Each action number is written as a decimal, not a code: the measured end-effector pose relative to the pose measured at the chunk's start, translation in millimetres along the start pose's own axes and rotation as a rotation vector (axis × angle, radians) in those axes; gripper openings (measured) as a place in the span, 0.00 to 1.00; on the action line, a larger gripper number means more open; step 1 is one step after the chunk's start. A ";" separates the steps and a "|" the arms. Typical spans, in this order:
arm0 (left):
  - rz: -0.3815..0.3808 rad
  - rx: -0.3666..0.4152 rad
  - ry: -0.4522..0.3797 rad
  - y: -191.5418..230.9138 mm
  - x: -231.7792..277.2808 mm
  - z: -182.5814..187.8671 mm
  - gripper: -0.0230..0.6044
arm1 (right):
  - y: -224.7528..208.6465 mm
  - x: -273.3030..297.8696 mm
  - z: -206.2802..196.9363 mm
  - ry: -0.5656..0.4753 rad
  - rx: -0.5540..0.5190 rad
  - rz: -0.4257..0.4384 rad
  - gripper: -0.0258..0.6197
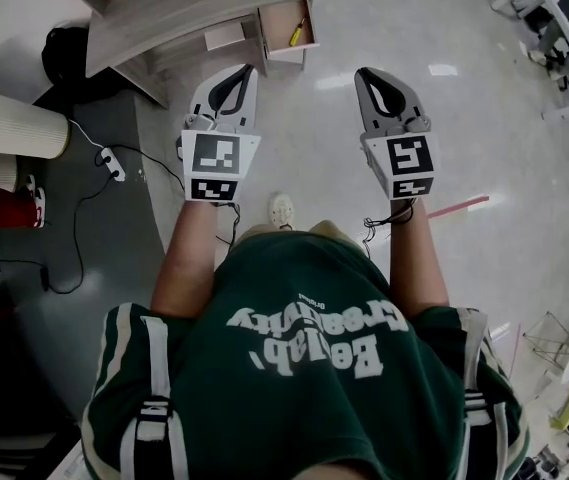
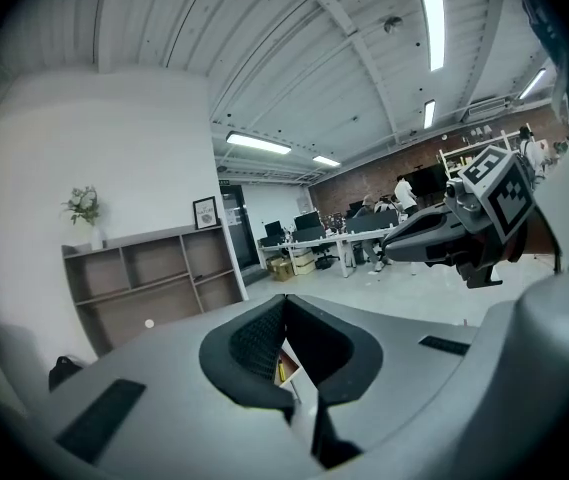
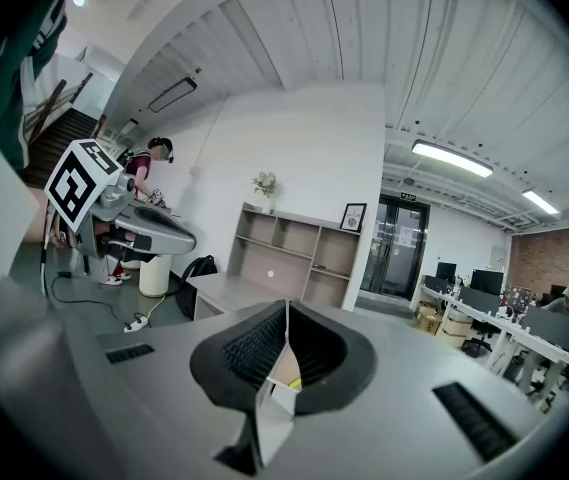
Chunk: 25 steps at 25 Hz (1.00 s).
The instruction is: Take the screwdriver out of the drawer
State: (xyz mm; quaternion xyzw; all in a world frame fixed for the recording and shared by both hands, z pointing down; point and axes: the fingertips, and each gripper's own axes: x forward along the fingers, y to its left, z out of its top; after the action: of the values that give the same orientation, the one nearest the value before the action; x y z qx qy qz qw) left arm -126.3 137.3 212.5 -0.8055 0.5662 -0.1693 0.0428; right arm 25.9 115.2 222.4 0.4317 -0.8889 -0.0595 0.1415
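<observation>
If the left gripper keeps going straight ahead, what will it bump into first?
The left gripper would probably meet the open drawer first; only floor lies between, though depth is unclear.

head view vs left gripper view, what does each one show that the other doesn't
Only the head view: the person's green shirt, a shoe and the power strip on the floor. Only the left gripper view: ceiling lights, a plant, a framed picture, distant desks. Both: the right gripper, the shut left gripper, and the open drawer with the yellow-handled screwdriver, only a sliver in the gripper view.
</observation>
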 end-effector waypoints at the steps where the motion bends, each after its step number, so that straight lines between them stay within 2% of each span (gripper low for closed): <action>1: -0.007 0.002 0.000 7.1 8.9 -1.3 0.06 | -2.5 10.2 -0.3 0.003 0.002 -0.004 0.09; 12: -0.066 -0.005 -0.006 59.3 81.2 -14.7 0.06 | -22.2 93.8 -6.7 0.038 0.031 -0.037 0.09; 17: -0.075 -0.026 -0.005 66.1 98.7 -21.2 0.06 | -26.0 106.9 -14.1 0.059 0.023 -0.031 0.09; 21: -0.104 -0.056 -0.049 67.2 112.0 -18.2 0.06 | -33.7 119.9 -18.1 0.067 0.027 -0.024 0.09; 25: -0.091 -0.062 -0.028 69.3 132.9 -23.6 0.06 | -47.0 138.2 -22.6 0.064 0.024 -0.005 0.09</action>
State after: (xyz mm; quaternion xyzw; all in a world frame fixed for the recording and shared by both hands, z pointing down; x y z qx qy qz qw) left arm -156.0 -7.6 246.4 -0.8338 0.5332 -0.1421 0.0178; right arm -13.1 -21.9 260.9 0.4370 -0.8835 -0.0352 0.1647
